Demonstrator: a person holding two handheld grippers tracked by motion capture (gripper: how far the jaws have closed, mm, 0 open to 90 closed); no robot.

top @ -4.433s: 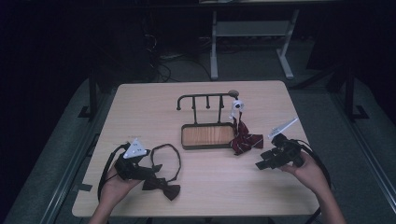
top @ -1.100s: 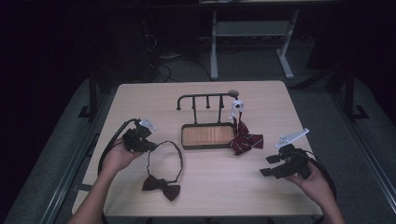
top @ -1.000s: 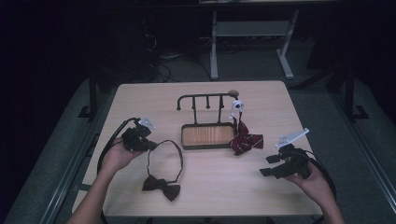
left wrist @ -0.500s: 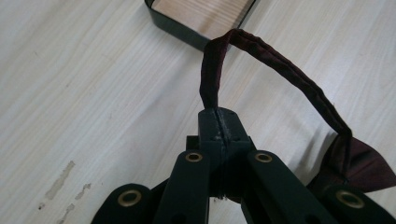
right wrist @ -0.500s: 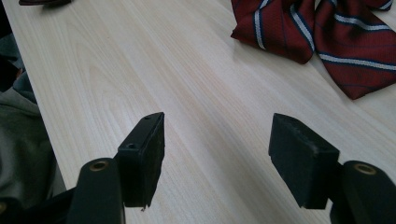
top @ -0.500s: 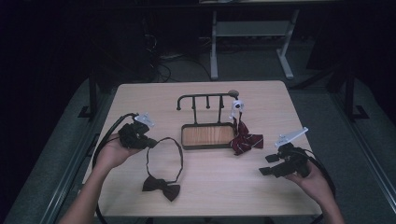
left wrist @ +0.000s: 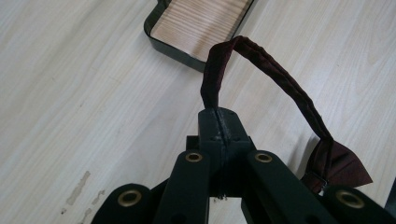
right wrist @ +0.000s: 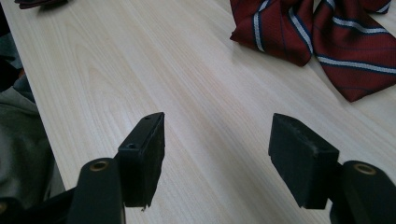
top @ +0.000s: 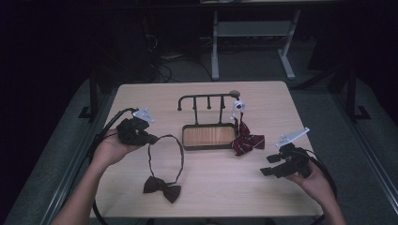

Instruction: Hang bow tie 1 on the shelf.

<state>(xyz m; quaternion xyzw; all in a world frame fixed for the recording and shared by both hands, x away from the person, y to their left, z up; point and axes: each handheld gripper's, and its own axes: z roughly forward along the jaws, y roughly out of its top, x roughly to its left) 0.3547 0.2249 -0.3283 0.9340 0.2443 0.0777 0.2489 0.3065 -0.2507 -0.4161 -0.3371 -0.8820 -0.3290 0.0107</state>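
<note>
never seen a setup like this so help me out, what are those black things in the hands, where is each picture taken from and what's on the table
There is no robot here. A person holds a hand-operated gripper in each hand, each with two black jaws and a small camera riding on it.

The high view looks down on the wooden table from above the person's side. The other two pictures come from the cameras on the grippers and look along their jaws.

On the table stands a small black rack with a wooden base. A red striped bow tie hangs from the rack's right end and rests on the table. A dark bow tie lies nearer the person, its strap loop reaching up to the left gripper.

The left gripper is shut on that strap. The right gripper is open and holds nothing.
</note>
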